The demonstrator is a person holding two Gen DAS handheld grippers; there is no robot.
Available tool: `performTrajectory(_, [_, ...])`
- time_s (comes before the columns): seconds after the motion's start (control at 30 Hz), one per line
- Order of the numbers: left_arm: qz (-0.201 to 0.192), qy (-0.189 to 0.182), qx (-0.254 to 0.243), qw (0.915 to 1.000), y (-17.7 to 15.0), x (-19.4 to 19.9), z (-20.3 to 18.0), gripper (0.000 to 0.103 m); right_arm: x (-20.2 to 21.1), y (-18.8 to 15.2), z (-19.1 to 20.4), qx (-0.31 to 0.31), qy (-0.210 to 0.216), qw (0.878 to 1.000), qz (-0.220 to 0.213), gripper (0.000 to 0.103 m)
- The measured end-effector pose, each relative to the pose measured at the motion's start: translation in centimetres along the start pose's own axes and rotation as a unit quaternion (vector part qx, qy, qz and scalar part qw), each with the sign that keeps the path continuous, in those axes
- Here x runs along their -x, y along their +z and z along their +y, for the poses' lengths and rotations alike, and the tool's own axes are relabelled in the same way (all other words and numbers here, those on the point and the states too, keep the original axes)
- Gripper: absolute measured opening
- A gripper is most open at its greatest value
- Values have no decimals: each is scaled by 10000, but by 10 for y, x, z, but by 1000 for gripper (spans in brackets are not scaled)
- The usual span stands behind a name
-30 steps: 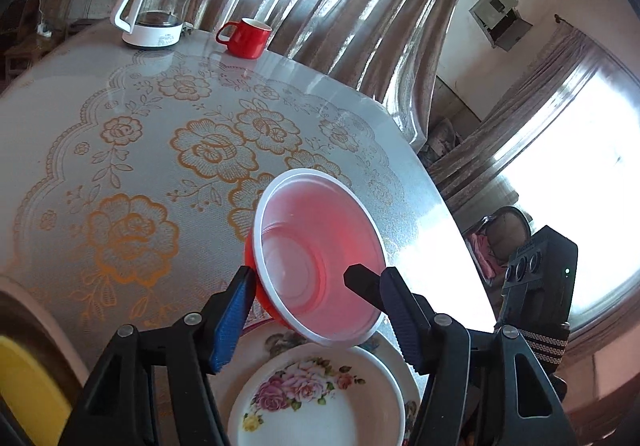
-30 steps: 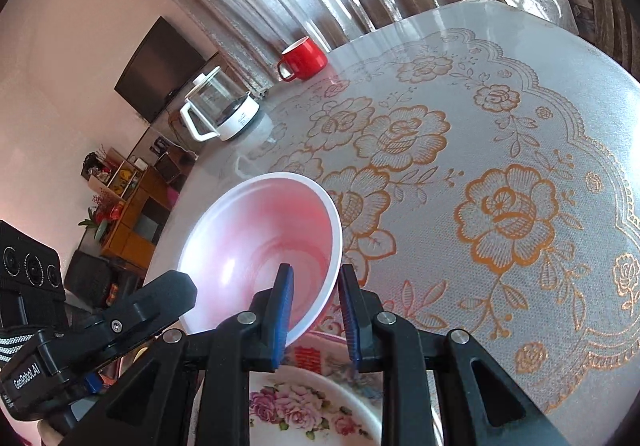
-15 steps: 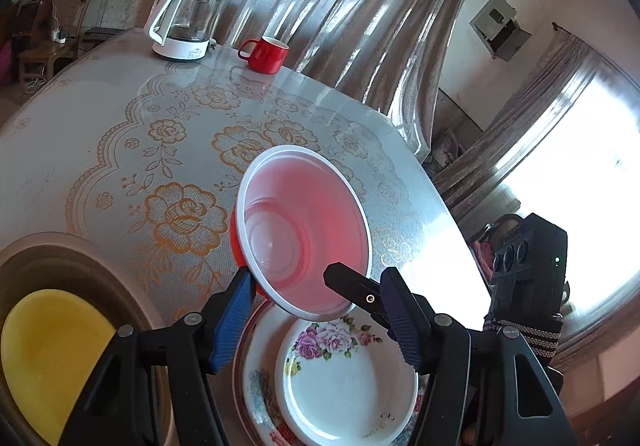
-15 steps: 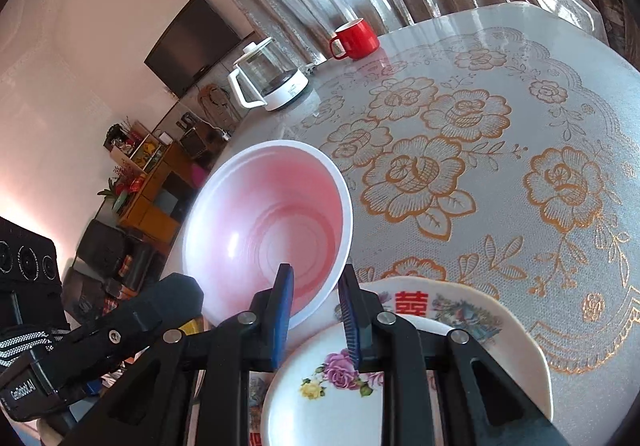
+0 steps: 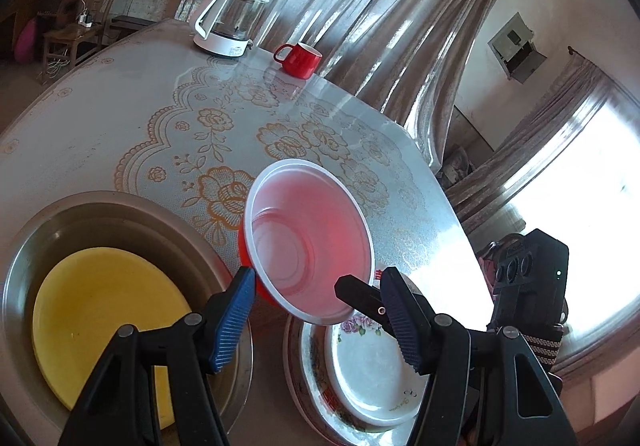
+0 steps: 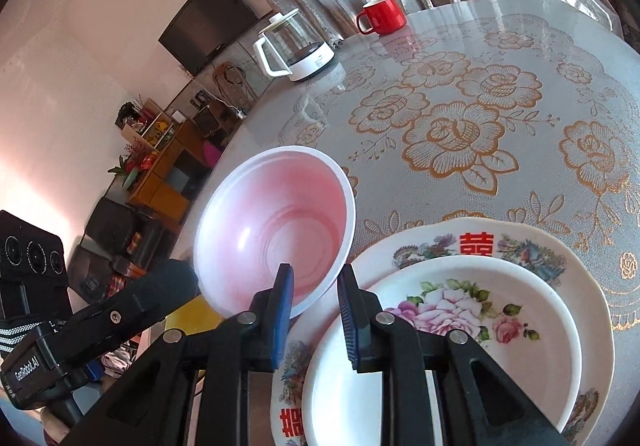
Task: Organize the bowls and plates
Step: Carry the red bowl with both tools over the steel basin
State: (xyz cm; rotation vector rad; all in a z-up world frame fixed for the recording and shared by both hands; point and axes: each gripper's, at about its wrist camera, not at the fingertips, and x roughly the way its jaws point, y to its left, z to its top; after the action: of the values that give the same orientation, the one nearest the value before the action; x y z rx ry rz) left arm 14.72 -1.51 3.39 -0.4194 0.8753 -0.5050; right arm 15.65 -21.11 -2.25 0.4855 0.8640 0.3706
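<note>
Right gripper [image 6: 314,288] pinches tilted red bowl [image 5: 308,242] — mouth toward cameras (left gripper [image 5: 318,294] spread wide).

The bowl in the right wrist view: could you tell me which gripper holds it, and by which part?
The right gripper holds the bowl by its near rim, one finger inside, one outside. The left gripper is open.

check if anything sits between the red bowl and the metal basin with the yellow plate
Nothing visible does. The red bowl, pinched at its rim by the right gripper, hangs beside the metal basin, which holds only the yellow plate.
</note>
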Motion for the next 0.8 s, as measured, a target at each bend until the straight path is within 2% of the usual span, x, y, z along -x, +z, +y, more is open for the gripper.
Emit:
performTrajectory(0.43, [-118,-143,197,9996,2,4,10,64,-6,-3,6,129,-29,9999,57,21])
performTrajectory(0.57, [-174,173,154,9996,15,1,13,68,-7,-4,5,113,-75,9999,62,21])
performTrajectory(0.8, [117,301,24,9995,34,-23,24,64,-6,-2,-2,74,-137,9999,65,19])
